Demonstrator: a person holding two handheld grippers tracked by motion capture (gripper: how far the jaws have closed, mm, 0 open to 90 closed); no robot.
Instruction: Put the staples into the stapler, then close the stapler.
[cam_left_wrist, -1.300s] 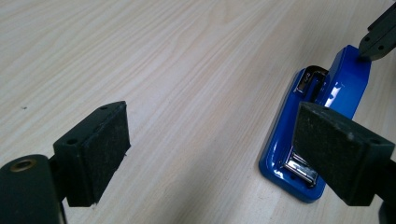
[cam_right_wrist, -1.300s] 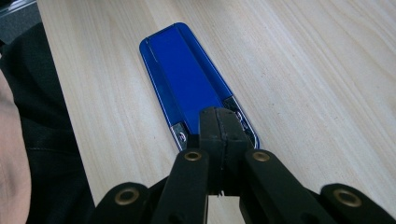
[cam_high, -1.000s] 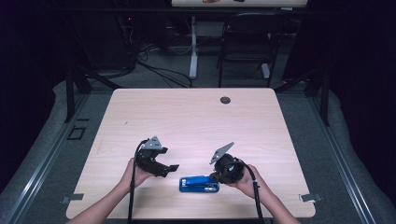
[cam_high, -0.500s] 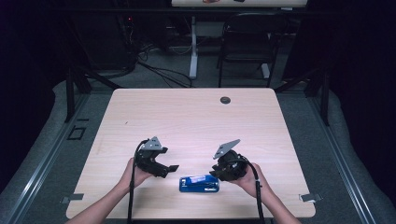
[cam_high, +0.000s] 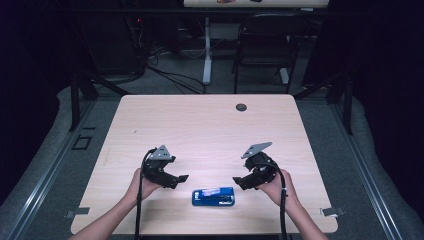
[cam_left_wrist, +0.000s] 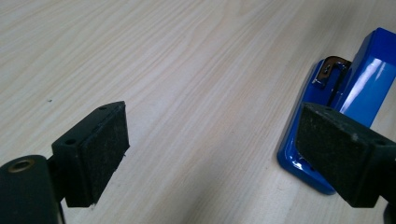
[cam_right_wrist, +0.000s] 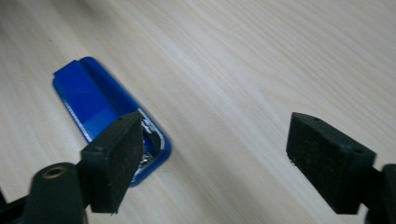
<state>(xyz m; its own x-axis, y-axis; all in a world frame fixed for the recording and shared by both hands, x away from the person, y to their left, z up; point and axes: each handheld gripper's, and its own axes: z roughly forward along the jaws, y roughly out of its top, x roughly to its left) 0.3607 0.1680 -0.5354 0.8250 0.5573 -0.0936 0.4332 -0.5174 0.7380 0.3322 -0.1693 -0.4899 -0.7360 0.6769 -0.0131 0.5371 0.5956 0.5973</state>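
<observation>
A blue stapler (cam_high: 214, 196) lies flat on the pale wood worktop (cam_high: 210, 125), close to its near edge and roughly midway between the two hands. No container stands on the worktop.

The stapler is a glossy, deep blue, long and low, with its length running left to right across the worktop. In the left gripper view its hinged top (cam_left_wrist: 369, 74) stands a little above the rounded base, and a bit of bright metal shows at the end of it. In the right gripper view a silvery printed mark shows on its upper face, partly hidden behind one jaw.

The left tongs (cam_high: 179, 179) hover just to the left of the stapler and a little farther from the near edge, jaws spread wide with nothing between them; only bare wood lies in the gap, and the stapler sits beside the right-hand jaw in the left gripper view, apart from it.

The right tongs (cam_high: 240, 181) sit just to the right of the stapler and slightly farther back. Their jaws have just been opening and now stand released, with nothing between them; the stapler lies off to the side of one jaw, untouched.

A small dark round fitting (cam_high: 241, 107) sits at the far edge of the worktop, well apart from everything.
</observation>
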